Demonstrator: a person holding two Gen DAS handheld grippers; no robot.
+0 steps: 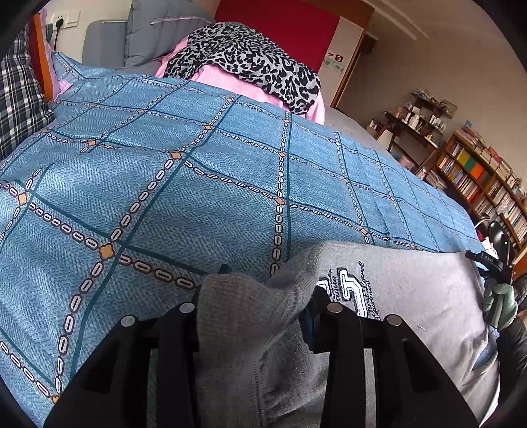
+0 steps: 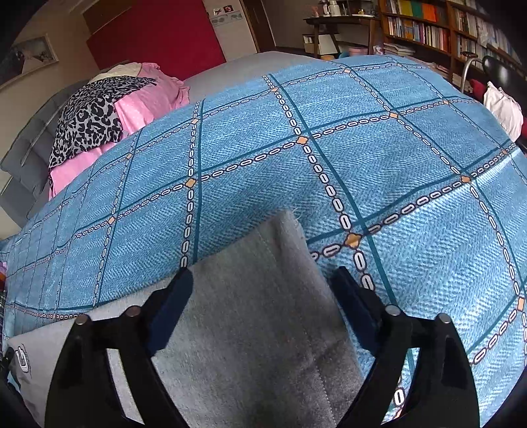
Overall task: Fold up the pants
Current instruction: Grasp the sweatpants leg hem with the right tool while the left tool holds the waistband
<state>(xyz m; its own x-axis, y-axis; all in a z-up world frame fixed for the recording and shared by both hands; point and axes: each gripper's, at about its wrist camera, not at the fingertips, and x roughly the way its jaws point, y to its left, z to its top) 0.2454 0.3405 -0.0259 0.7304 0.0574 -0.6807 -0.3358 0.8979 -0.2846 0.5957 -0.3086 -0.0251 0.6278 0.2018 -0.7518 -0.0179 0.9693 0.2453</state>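
Observation:
Grey sweatpants (image 1: 411, 296) with a printed logo (image 1: 349, 289) lie on the blue patterned bedspread (image 1: 197, 184). My left gripper (image 1: 255, 298) is shut on a bunched, ribbed edge of them, and the fabric rises between its fingers. In the right wrist view, one grey leg end (image 2: 263, 312) with a stitched hem lies flat on the bedspread (image 2: 411, 230). My right gripper (image 2: 263, 281) stands open over it, one finger on each side of the cloth and neither pad pressing on it. A gloved hand (image 1: 499, 303) shows at the right edge of the left wrist view.
A leopard-print cloth (image 1: 243, 62) on a pink pillow (image 1: 230, 82) lies at the far end of the bed. A plaid pillow (image 1: 16, 92) sits at the far left. Bookshelves (image 1: 477, 177) and a small desk (image 2: 342, 23) stand beyond the bed.

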